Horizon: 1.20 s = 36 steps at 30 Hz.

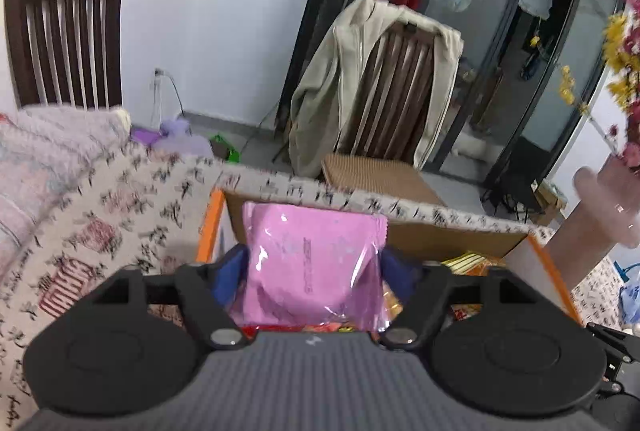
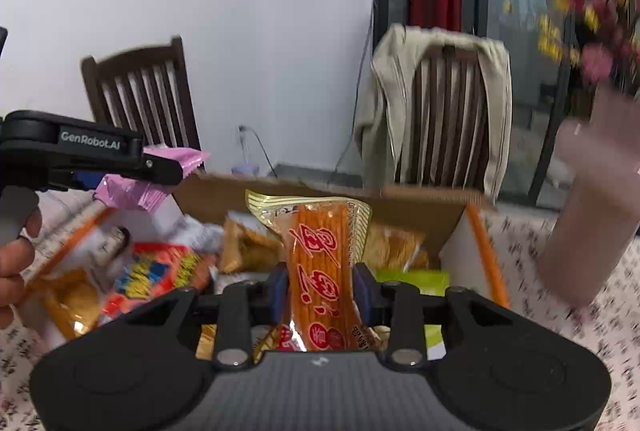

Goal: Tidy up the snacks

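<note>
Left claw is holding the pink packet between its blue pads, jaws standing wide; can't tell if the pads are actually pressing or just flanking it. Right claw is clamped on the orange snack-stick packet, pads pinching its middle, packet standing upright.

Largest to smallest, what you're working over:
- Table is wearing a cloth printed with calligraphy; both claws are hovering above it.
- Cardboard box with orange-edged flaps is sitting on the table, open, directly below and ahead of both claws.
- Pink vase is standing just right of the box, flowers blurring above it.
- Loose snacks are lying inside the box: a red-yellow-blue packet at left, tan packets in the middle, a green one at right.

In the right wrist view your left claw is showing at the left edge, pink packet sticking out past its fingers, above the box's left flap. Your hand is gripping its handle.
</note>
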Motion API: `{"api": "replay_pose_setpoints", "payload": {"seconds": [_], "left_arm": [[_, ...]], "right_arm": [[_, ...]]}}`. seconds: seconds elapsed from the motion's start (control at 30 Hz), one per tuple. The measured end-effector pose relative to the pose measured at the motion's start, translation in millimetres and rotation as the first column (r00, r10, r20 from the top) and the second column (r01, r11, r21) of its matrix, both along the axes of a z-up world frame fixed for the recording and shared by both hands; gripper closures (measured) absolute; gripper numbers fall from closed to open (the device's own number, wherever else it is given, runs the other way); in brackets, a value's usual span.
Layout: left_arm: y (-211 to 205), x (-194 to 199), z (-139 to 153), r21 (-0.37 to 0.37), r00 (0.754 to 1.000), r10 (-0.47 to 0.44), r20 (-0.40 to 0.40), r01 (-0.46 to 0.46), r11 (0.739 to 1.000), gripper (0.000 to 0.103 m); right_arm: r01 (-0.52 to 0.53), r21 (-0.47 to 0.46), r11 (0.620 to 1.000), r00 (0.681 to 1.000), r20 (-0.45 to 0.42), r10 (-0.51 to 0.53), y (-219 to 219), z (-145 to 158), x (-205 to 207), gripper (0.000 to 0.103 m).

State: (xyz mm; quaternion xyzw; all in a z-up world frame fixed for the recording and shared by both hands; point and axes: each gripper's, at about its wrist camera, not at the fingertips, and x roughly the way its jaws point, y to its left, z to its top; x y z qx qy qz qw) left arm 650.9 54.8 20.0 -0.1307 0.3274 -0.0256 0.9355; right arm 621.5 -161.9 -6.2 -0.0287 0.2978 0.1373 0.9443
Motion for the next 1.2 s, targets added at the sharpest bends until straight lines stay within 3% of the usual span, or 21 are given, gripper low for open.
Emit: {"api": "replay_pose_setpoints", "payload": {"seconds": [0.1, 0.2, 0.43, 0.67, 0.83, 1.2], "left_arm": [[9.5, -5.3, 1.0, -0.052, 1.0, 0.001, 0.015, 0.0, 0.999, 0.012], [12.4, -12.3, 11.7, -0.041, 0.999, 0.012, 0.043, -0.01, 0.999, 0.01], [12.4, -41.9, 37.3, 0.016, 0.999, 0.015, 0.05, -0.016, 1.0, 0.009], [24.4, -103.1, 70.2, 0.133, 0.995, 0.014, 0.102, -0.027, 0.991, 0.002], [28.8, -147.7, 88.8, 0.136, 0.992, 0.037, 0.119, -0.054, 0.989, 0.0], [1.1, -263.6, 110.3, 0.159, 0.976, 0.015, 0.216, -0.05, 0.986, 0.0]], "right_arm": [[0.006, -0.031, 1.0, 1.0, -0.02, -0.006, 0.9, -15.9, -1.1, 0.057], [-0.006, 0.0, 1.0, 1.0, -0.001, 0.006, 0.3, -10.3, -5.5, 0.046], [0.019, -0.008, 1.0, 0.999, 0.025, -0.019, -4.3, 17.5, -15.8, 0.042], [0.087, -0.08, 0.993, 0.993, 0.084, -0.08, -28.6, 62.2, -50.1, 0.014], [0.186, -0.015, 0.982, 0.978, 0.103, -0.183, -58.9, 86.0, -79.2, 0.012], [0.172, 0.056, 0.984, 0.97, 0.165, -0.179, -65.2, 115.0, -165.6, 0.004]]}}
